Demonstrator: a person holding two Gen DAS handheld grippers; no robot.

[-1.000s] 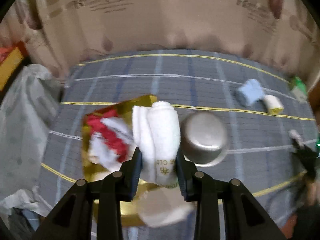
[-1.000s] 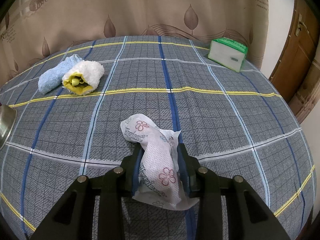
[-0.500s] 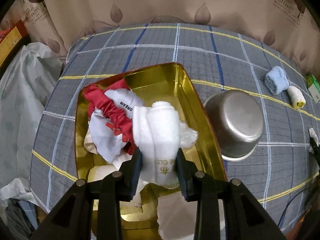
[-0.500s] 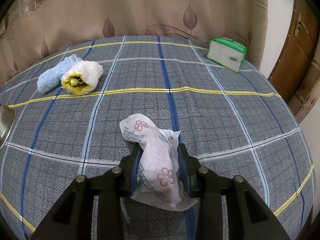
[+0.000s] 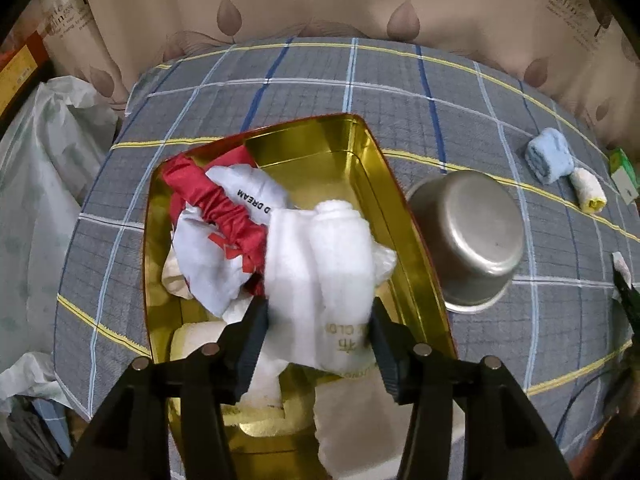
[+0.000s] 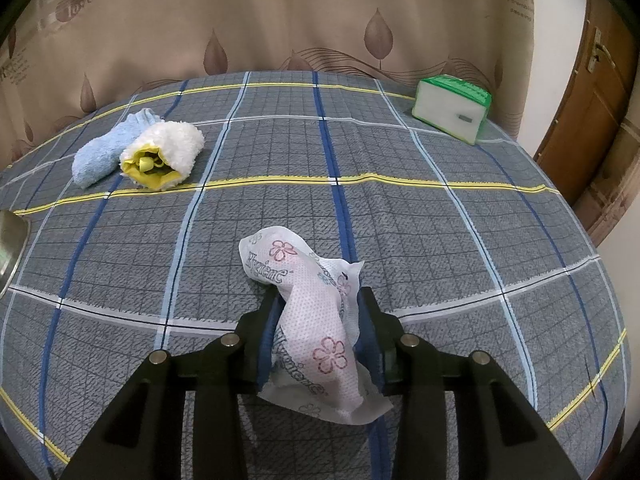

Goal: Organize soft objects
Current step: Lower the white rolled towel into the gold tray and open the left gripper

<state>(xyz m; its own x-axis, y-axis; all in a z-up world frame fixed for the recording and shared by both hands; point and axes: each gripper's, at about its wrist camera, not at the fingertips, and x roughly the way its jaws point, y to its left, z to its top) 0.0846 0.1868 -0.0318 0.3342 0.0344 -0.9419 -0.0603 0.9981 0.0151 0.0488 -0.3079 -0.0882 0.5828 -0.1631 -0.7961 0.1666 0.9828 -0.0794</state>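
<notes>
My left gripper (image 5: 318, 324) hovers over the gold tin (image 5: 360, 148), its jaws opening around a rolled white towel (image 5: 320, 256) that sags into the tin. The towel still lies between the pads, loosely. A red and white cloth (image 5: 224, 208) and more white rolls fill the tin's left and near parts. In the right wrist view, my right gripper (image 6: 319, 298) is shut on a white packet with pink flowers (image 6: 280, 256), low over the checked cloth. A blue towel roll (image 6: 106, 148) and a white and yellow roll (image 6: 168, 148) lie together at the far left.
An upturned steel bowl (image 5: 468, 236) stands just right of the tin. A green and white box (image 6: 452, 110) sits at the table's far right corner. Plastic bags (image 5: 40, 184) hang off the table's left side. A curtain backs the table; a wooden door (image 6: 588, 120) is at right.
The left gripper came down over the tin with the white towel, then its fingers spread apart and the towel widened between them. The right gripper and its packet stayed put.
</notes>
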